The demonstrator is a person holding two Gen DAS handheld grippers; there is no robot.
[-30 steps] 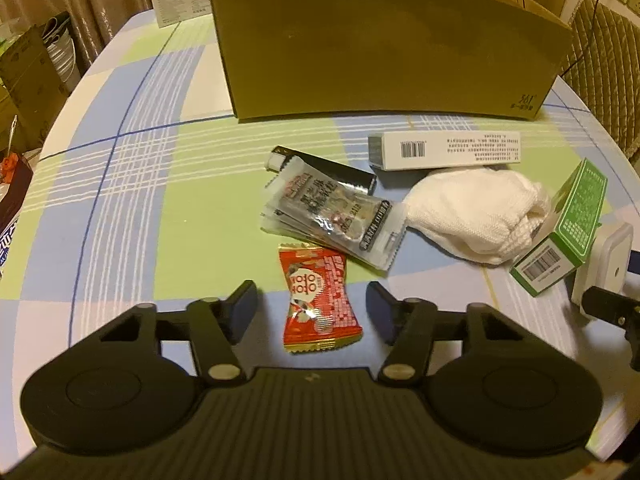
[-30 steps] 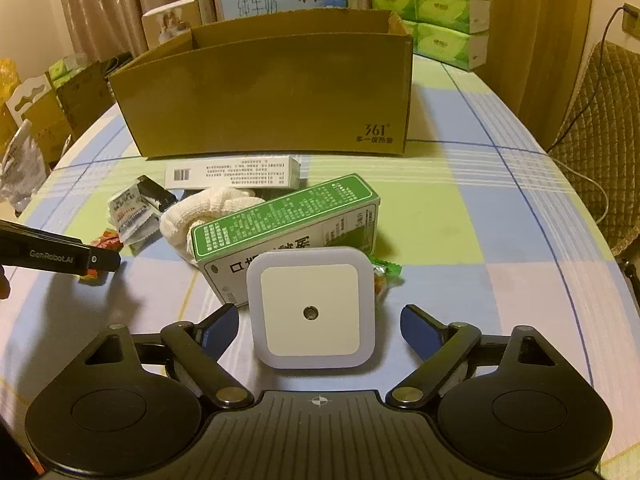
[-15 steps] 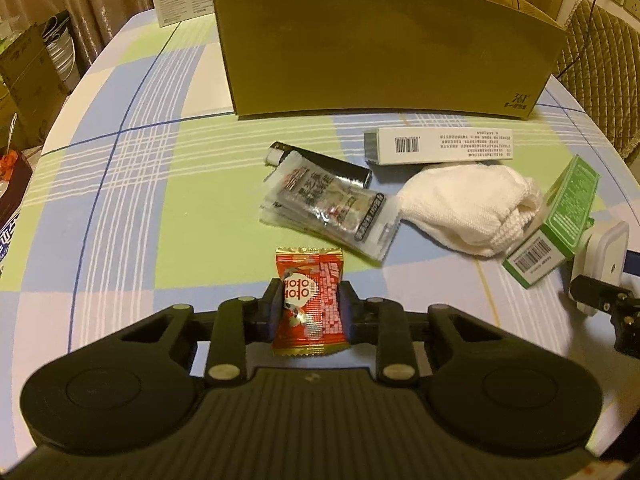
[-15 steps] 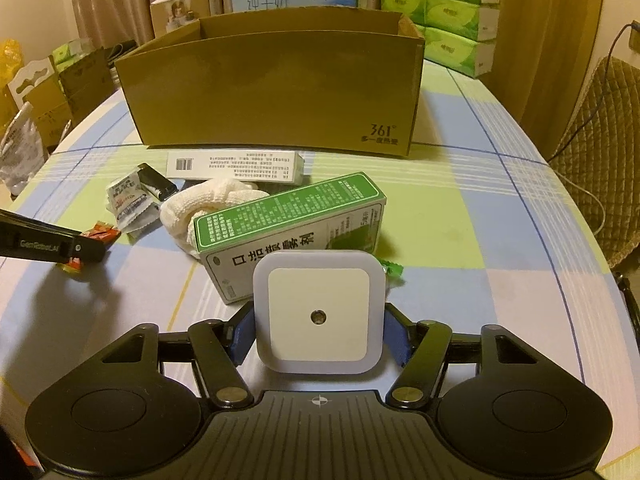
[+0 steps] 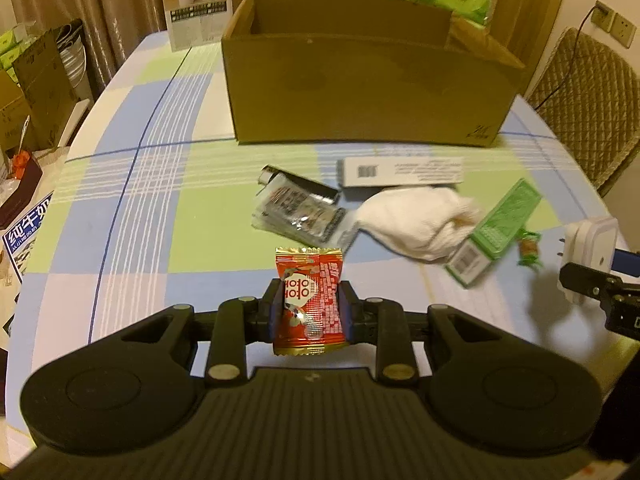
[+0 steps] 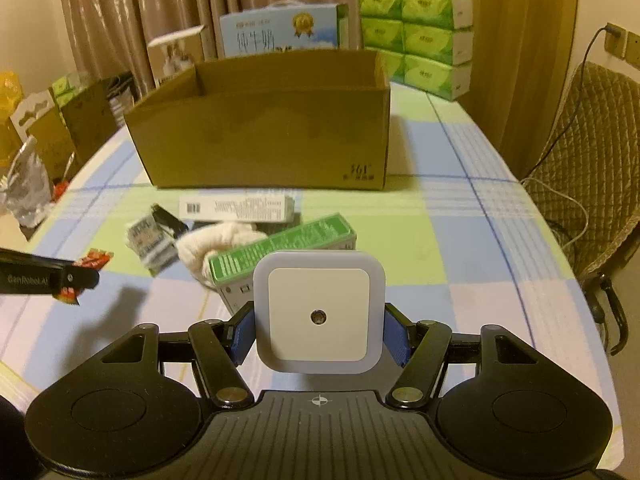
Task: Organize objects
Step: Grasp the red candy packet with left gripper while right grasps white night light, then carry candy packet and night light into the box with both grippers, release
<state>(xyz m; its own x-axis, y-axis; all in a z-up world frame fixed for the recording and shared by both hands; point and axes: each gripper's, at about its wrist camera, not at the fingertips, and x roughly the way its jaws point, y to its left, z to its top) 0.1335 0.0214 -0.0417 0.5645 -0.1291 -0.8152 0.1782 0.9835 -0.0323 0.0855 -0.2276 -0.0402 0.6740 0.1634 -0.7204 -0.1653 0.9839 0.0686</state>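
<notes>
My left gripper [image 5: 309, 308] is shut on a red candy packet [image 5: 308, 304] and holds it above the table. My right gripper [image 6: 319, 326] is shut on a white square night light [image 6: 319, 311], also lifted; it shows in the left wrist view [image 5: 590, 252]. An open cardboard box [image 5: 360, 92] stands at the back of the table, also in the right wrist view [image 6: 264, 136]. In front of it lie a white long box [image 5: 400, 170], silver sachets [image 5: 298, 216], a white cloth [image 5: 416, 220], a green box [image 5: 496, 232] and a small green candy [image 5: 528, 248].
The checked tablecloth [image 5: 132, 200] covers a round table. A chair [image 6: 592, 152] stands to the right. Green tissue packs [image 6: 416, 32] and a milk carton box [image 6: 280, 32] stand behind the cardboard box. Boxes and bags [image 5: 36, 92] crowd the left side.
Both grippers closed from open, the left on the red candy packet, the right on the night light. Both have since lifted their objects off the table.
</notes>
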